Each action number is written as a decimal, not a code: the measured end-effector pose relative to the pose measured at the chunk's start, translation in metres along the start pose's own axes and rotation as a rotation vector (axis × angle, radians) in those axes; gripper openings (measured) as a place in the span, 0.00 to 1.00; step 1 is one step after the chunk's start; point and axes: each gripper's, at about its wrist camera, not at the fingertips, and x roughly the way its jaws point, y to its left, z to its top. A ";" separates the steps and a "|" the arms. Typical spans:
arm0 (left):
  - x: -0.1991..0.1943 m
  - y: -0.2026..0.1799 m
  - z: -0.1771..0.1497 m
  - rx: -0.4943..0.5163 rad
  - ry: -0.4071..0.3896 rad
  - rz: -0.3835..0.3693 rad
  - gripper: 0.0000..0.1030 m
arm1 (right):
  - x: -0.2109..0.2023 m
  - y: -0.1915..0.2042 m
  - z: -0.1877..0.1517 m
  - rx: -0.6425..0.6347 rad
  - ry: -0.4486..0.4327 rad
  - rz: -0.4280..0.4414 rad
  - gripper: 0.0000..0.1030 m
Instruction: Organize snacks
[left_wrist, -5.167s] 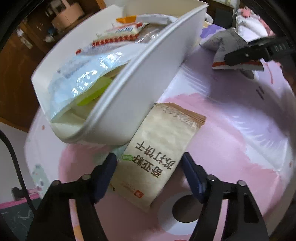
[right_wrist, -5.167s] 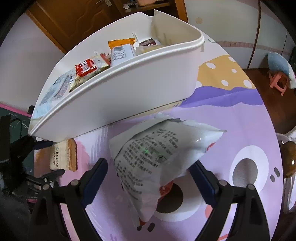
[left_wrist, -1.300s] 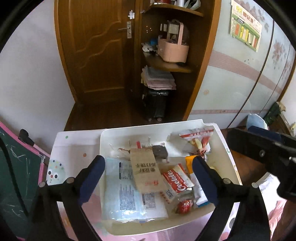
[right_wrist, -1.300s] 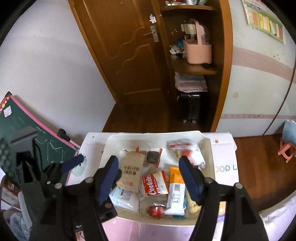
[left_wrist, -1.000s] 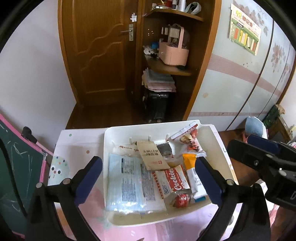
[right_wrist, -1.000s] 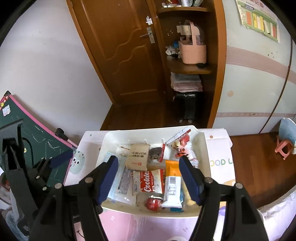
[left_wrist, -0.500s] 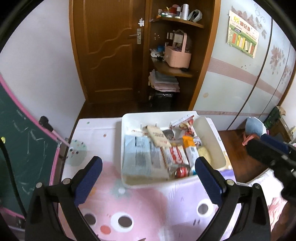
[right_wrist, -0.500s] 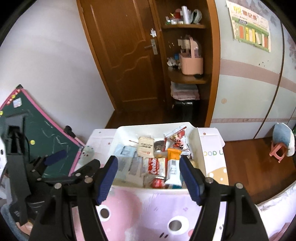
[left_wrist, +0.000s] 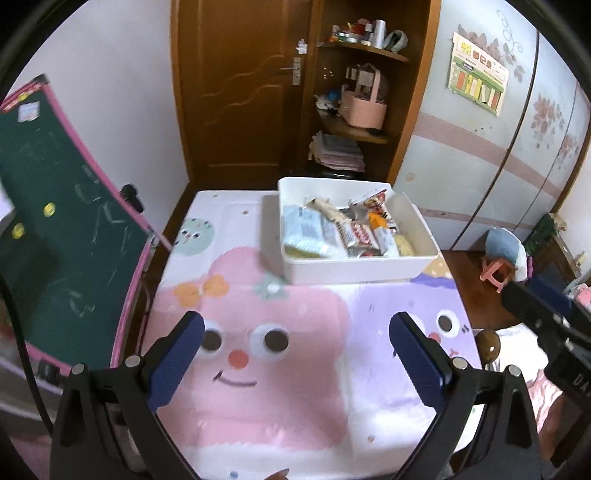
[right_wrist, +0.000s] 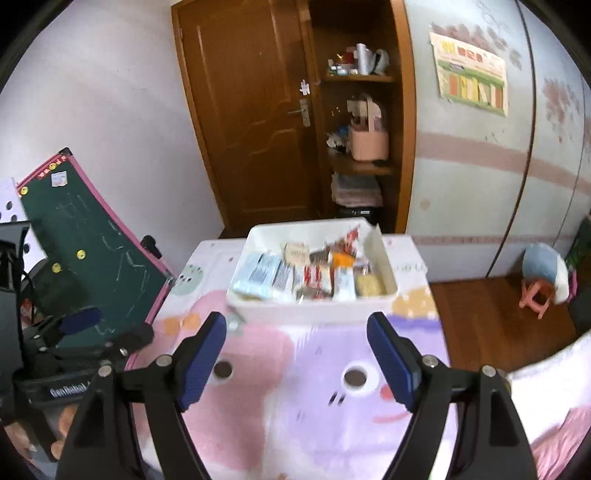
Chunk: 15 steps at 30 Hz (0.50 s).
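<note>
Tongs (left_wrist: 295, 354) withdrawn, spread above tablecloth (left_wrist: 280, 406)

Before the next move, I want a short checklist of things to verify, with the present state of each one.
1. Left gripper is open and holds nothing: ok.
2. Right gripper is open and holds nothing: ok.
3. White rectangular plastic bin stands upright on the cartoon-printed tablecloth: ok.
4. Snack packets lie inside the bin: ok. None visibly hangs over the rim.
5. No packet remains loose on the tablecloth: ok in the parts that both views show; a small grey thing beside the bin's near left corner in the right wrist view is too blurred to identify.
6. Both grippers are away from the bin: ok.
</note>
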 end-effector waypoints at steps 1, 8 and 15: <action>-0.007 0.004 -0.011 -0.009 -0.004 0.008 0.97 | -0.002 0.001 -0.007 0.001 0.005 0.003 0.77; -0.030 0.014 -0.052 -0.036 -0.029 0.016 0.97 | -0.023 0.011 -0.053 -0.011 0.014 -0.023 0.77; -0.040 0.010 -0.069 -0.037 -0.046 0.025 0.97 | -0.038 0.027 -0.072 -0.035 -0.005 0.000 0.77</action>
